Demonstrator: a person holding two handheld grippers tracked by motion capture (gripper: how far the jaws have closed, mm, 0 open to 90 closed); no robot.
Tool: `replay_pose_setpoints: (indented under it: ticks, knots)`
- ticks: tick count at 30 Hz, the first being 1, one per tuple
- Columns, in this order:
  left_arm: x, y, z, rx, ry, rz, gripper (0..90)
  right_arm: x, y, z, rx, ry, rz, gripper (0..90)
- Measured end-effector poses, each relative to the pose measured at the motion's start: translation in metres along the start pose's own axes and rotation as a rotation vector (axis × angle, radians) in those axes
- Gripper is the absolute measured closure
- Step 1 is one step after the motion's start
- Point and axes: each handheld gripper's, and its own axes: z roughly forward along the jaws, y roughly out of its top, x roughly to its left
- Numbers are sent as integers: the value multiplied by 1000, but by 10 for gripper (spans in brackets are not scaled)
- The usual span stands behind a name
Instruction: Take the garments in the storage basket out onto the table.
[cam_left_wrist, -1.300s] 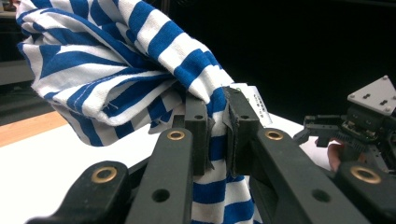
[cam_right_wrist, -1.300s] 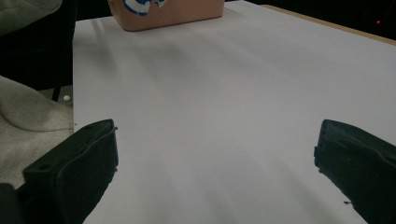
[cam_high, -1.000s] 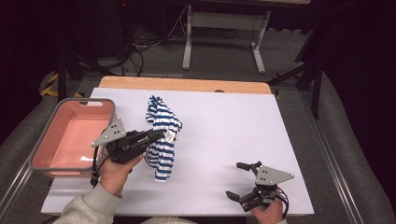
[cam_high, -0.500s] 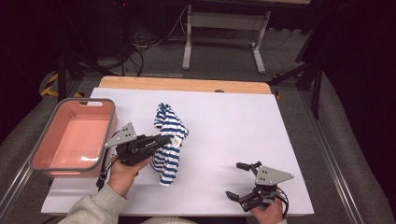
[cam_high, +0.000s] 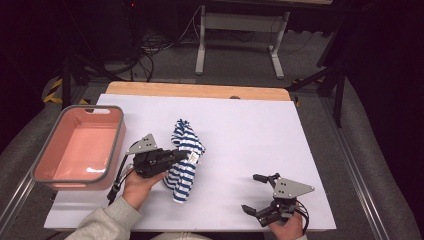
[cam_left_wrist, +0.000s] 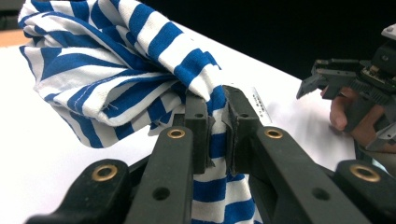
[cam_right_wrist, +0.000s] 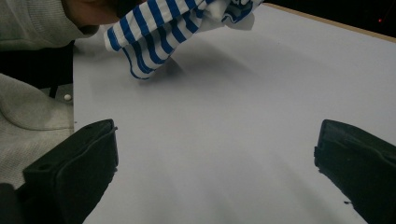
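A blue-and-white striped garment (cam_high: 184, 159) hangs bunched just above the white table sheet (cam_high: 240, 135), left of centre, its lower end trailing down to the sheet. My left gripper (cam_high: 186, 155) is shut on a fold of it; in the left gripper view the two jaws pinch the striped cloth (cam_left_wrist: 116, 79) between their pads at the left gripper (cam_left_wrist: 218, 123). My right gripper (cam_high: 256, 194) rests at the front right of the table, jaws wide apart and empty. In the right gripper view the garment (cam_right_wrist: 159, 28) lies ahead at upper left, well apart from the right gripper (cam_right_wrist: 215, 154).
A pink plastic bin (cam_high: 80, 147) with a grey rim stands at the table's left edge, beside my left hand. A wooden strip (cam_high: 200, 91) runs along the far edge. Bare white sheet stretches across the centre and right.
My left gripper has carried the garment toward the near edge and lower, so the cloth's tail now meets the sheet. The right gripper has not moved.
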Motion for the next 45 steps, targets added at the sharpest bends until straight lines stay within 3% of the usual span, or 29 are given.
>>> replay_pose_setpoints:
  ticks: [4,21,23,28,29,33,37,45]
  knots:
    - [2,-2,5,17,-22,-21,822,0,0,0,1,1,1,1]
    - [8,-13,16,38,15,-32,807,0,0,0,2,4,0,1]
    - [8,-14,16,36,14,-29,764,0,0,0,1,4,-2,1]
    - [7,-15,20,41,15,-31,505,0,0,0,3,7,0,1]
    - [7,-14,19,34,19,-30,505,0,0,0,3,7,0,1]
    - [9,-13,18,28,71,-1,303,0,0,0,3,7,-2,1]
    - [10,-12,15,19,61,-11,240,0,0,0,3,7,-3,1]
    - [7,-8,8,-3,57,28,139,-1,2,3,0,11,-9,1]
